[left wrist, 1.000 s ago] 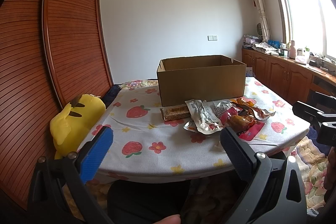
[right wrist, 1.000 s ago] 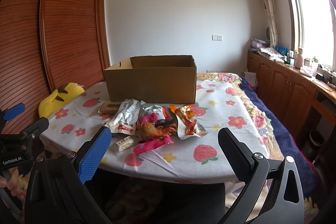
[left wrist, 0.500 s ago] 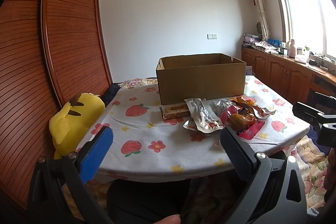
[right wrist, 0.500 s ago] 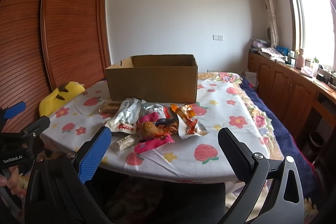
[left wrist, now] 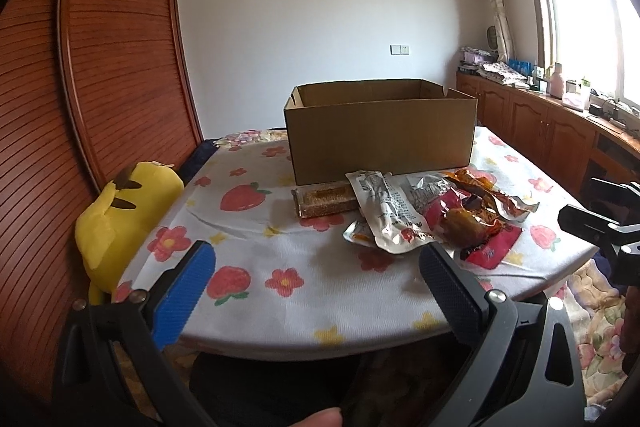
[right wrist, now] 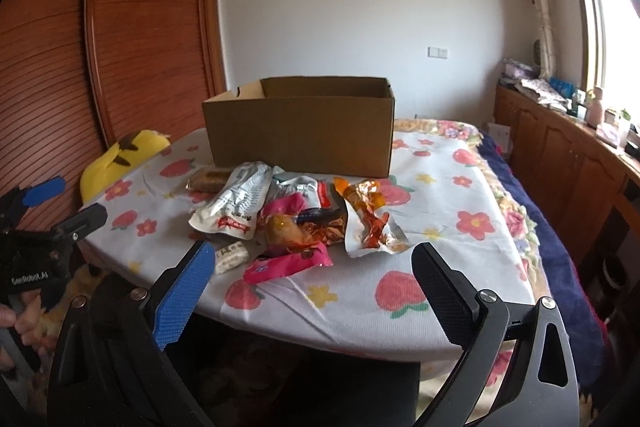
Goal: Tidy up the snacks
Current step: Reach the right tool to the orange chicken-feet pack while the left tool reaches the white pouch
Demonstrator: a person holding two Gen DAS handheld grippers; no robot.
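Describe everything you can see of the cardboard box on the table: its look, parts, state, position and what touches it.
The cardboard box is plain brown corrugated card, rectangular and wider than tall, with no print visible. It stands upright and open-topped on the flowered tablecloth, toward the table's far side. Its inside floor is hidden by the near wall, so any contents cannot be seen. The snack pile lies just in front; a brown snack bar sits close to its base. Neither gripper touches it.
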